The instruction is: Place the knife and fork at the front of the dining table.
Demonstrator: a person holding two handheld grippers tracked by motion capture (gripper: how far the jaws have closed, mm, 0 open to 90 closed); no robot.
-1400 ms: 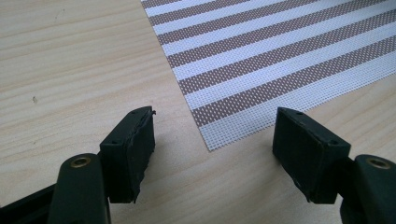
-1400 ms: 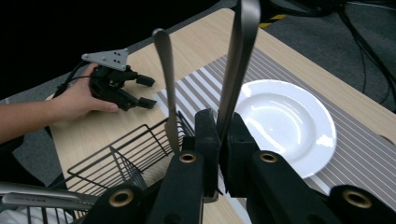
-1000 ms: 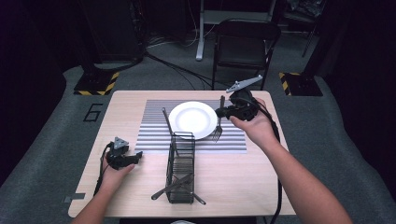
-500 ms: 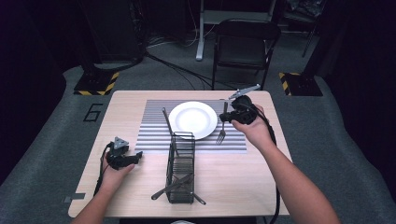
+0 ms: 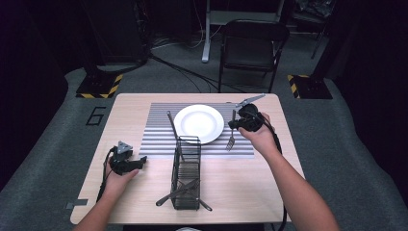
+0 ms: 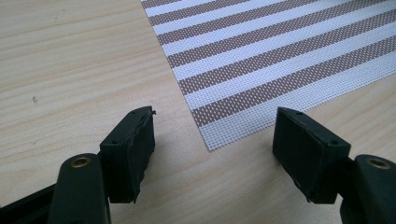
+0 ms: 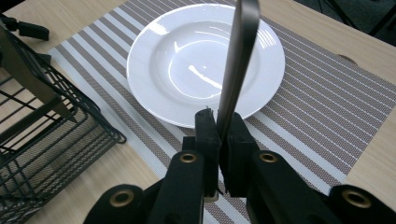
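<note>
We record one pale wooden table [image 5: 144, 103] on grey carpet in a dark room, one folding chair [image 5: 250, 45] beyond its far edge. One striped woven placemat [image 5: 159, 130], one white round plate [image 5: 198, 123], one black wire caddy [image 5: 186, 173]. Right gripper [image 5: 235, 124] clenched on one metal fork [image 5: 231, 137], tines down beside the plate's right rim; left gripper [image 5: 139, 161] released near the front left corner.

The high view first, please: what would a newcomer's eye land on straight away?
The white plate glows at the middle of the striped placemat, the brightest thing on the wooden table. Just right of it, the right gripper is shut on a fork hanging tines-down above the mat. Nearer the person, a black wire basket holds more cutlery, while the left gripper rests open at the table's left.
</note>
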